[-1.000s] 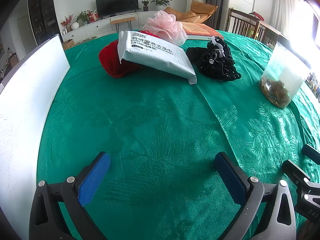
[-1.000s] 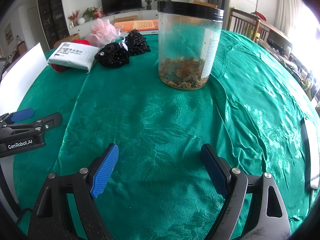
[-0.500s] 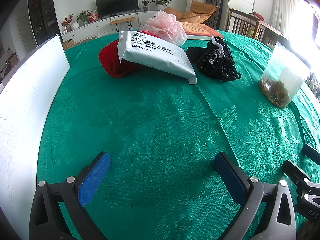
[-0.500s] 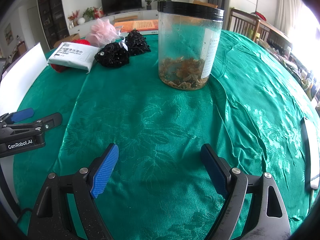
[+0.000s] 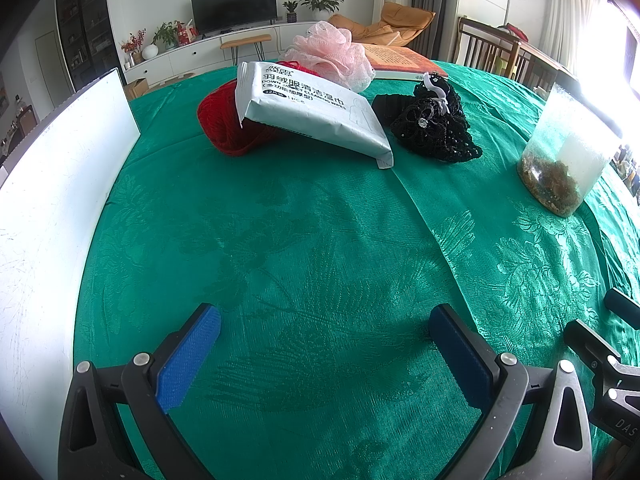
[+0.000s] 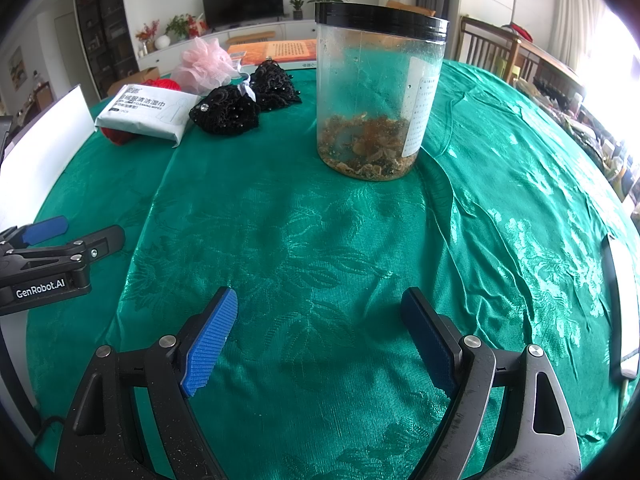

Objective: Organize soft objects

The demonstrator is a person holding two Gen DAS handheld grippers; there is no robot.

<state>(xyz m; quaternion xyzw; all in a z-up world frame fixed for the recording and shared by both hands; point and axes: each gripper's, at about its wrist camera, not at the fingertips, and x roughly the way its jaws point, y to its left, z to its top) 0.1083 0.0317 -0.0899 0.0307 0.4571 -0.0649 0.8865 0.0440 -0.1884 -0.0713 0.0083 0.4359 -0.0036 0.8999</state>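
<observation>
At the far side of the green tablecloth [image 5: 320, 240] lie the soft things: a red yarn ball [image 5: 224, 124], a white pack of wet wipes [image 5: 308, 112] leaning on it, a pink mesh sponge [image 5: 332, 56] and black lace pieces [image 5: 432, 124]. The right wrist view shows the same pack of wipes [image 6: 148, 114], black lace pieces [image 6: 228, 114] and pink sponge [image 6: 206, 66] at the upper left. My left gripper [image 5: 324, 340] hovers open over bare cloth, well short of them. My right gripper [image 6: 318, 328] is open too, with nothing between its fingers.
A clear plastic jar [image 6: 376, 92] with a black lid and brown contents stands ahead of the right gripper. A white board [image 5: 52, 208] stands upright along the table's left edge. An orange book [image 5: 400, 60] lies behind the sponge. Chairs stand beyond the table's right side.
</observation>
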